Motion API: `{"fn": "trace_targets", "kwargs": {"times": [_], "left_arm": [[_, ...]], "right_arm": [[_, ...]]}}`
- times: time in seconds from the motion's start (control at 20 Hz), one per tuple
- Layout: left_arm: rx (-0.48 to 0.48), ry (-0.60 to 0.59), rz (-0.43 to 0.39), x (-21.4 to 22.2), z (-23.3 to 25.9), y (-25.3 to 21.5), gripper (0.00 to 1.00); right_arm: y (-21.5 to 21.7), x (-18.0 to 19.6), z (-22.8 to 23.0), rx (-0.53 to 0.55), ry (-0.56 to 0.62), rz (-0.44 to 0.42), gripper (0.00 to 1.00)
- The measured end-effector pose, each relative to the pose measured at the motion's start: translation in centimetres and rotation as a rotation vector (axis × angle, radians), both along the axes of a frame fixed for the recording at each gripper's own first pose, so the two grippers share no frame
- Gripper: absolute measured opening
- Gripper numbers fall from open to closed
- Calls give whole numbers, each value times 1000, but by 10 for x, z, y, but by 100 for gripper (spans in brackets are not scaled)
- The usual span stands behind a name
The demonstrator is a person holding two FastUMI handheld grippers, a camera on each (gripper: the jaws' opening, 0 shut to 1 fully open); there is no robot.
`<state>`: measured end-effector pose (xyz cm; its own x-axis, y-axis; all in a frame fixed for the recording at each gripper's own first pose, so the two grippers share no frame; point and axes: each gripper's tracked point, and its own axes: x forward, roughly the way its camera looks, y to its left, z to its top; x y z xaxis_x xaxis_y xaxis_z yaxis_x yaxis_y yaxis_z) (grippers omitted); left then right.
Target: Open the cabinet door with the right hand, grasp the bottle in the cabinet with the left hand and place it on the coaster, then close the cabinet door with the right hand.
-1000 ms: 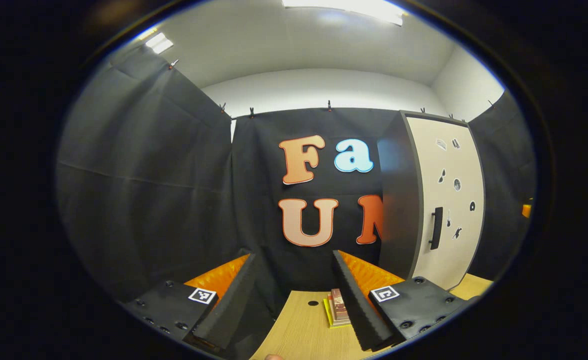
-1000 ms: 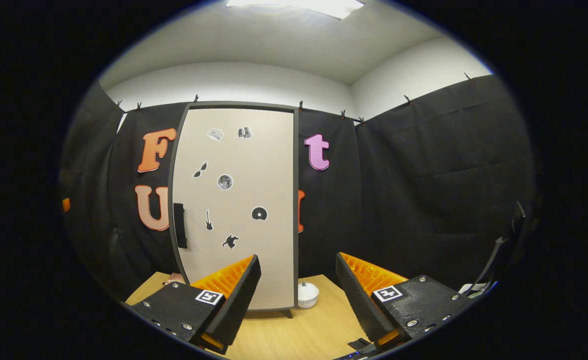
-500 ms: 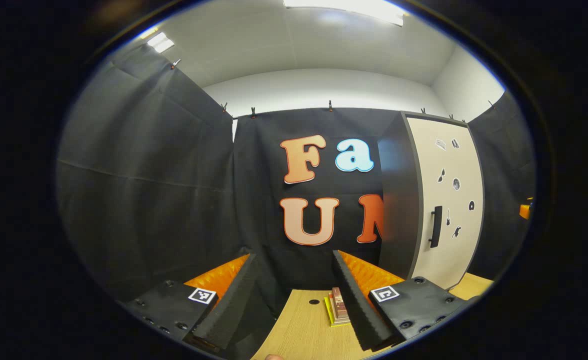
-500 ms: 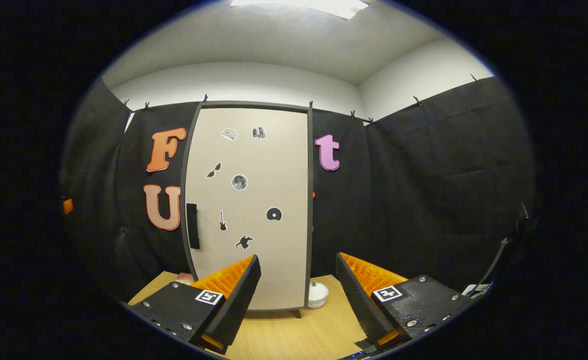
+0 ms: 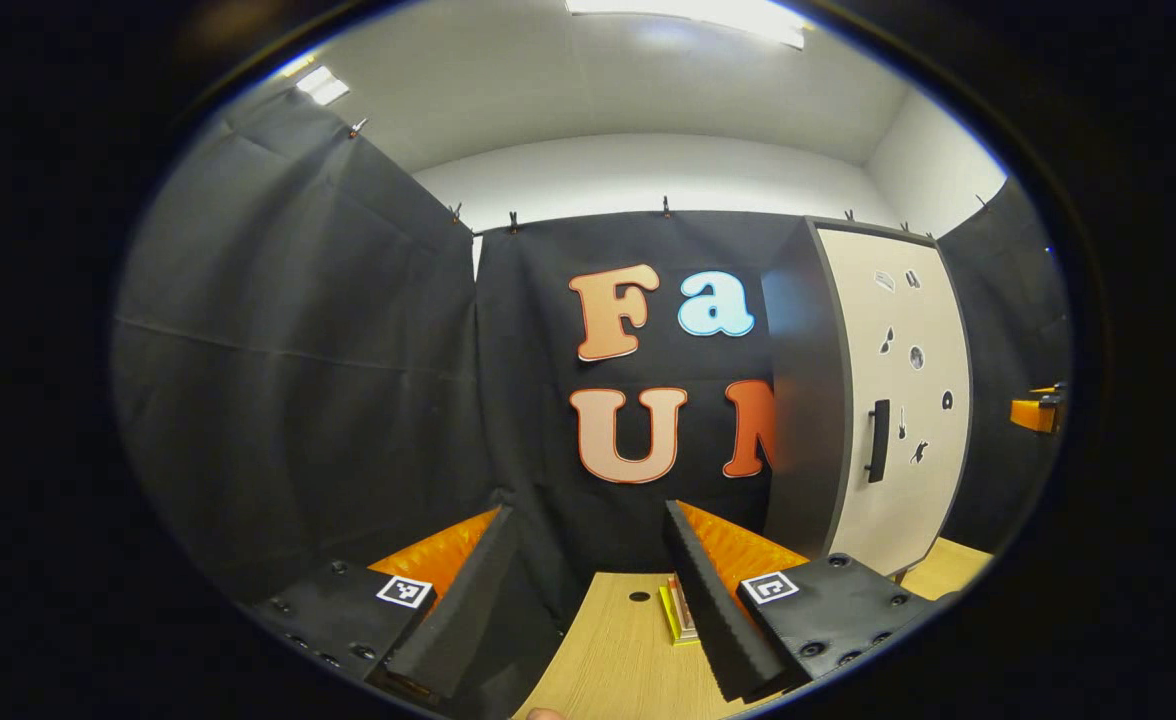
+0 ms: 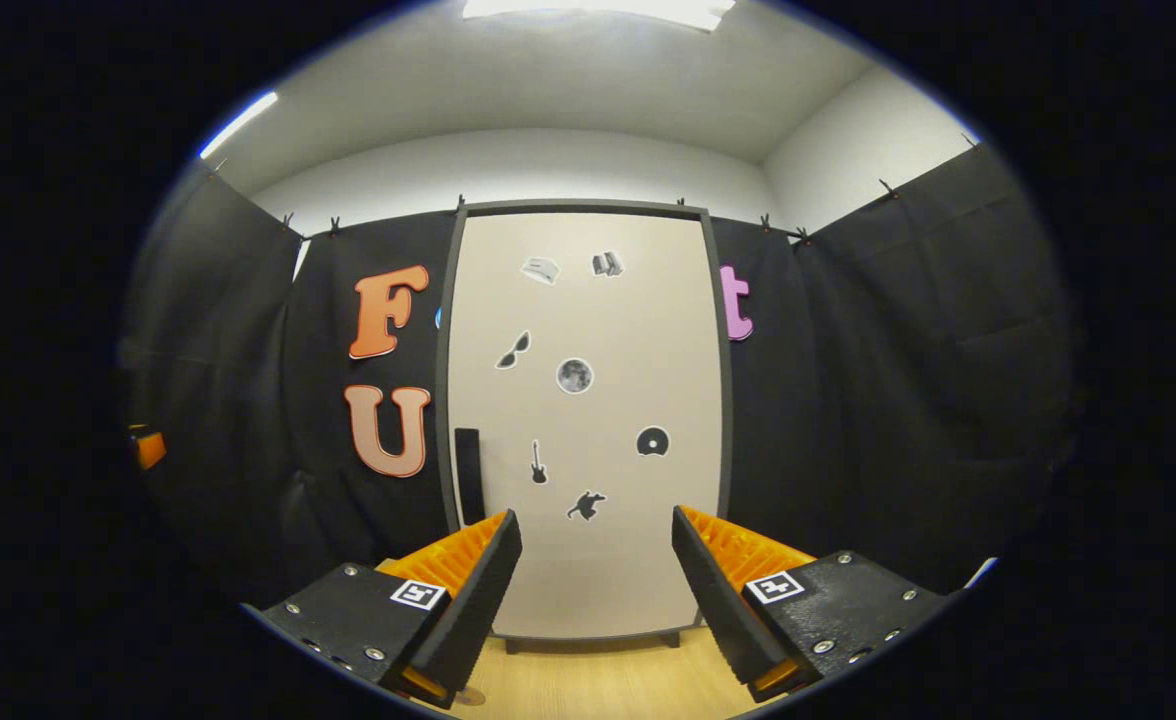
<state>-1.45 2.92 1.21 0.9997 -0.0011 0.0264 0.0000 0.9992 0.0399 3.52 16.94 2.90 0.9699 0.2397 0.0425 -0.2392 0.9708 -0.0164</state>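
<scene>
Right gripper view: the cabinet door (image 6: pixel 588 420) stands closed at frame centre, its dark handle (image 6: pixel 467 475) at lower left, well ahead of the right gripper (image 6: pixel 596 590), fingers spread and empty. In the left gripper view, the left gripper (image 5: pixel 588 600) also gapes with nothing between its fingers over the wooden table (image 5: pixel 618 665). The bottle is presumably behind the door; every step appears to remain.
</scene>
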Motion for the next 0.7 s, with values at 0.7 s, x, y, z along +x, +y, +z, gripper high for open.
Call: {"fn": "trace_targets", "kwargs": {"times": [0.7], "left_arm": [[-3,28,108,-18,-15,64,95]], "right_arm": [[125,80,-5,4,27,87,93]]}}
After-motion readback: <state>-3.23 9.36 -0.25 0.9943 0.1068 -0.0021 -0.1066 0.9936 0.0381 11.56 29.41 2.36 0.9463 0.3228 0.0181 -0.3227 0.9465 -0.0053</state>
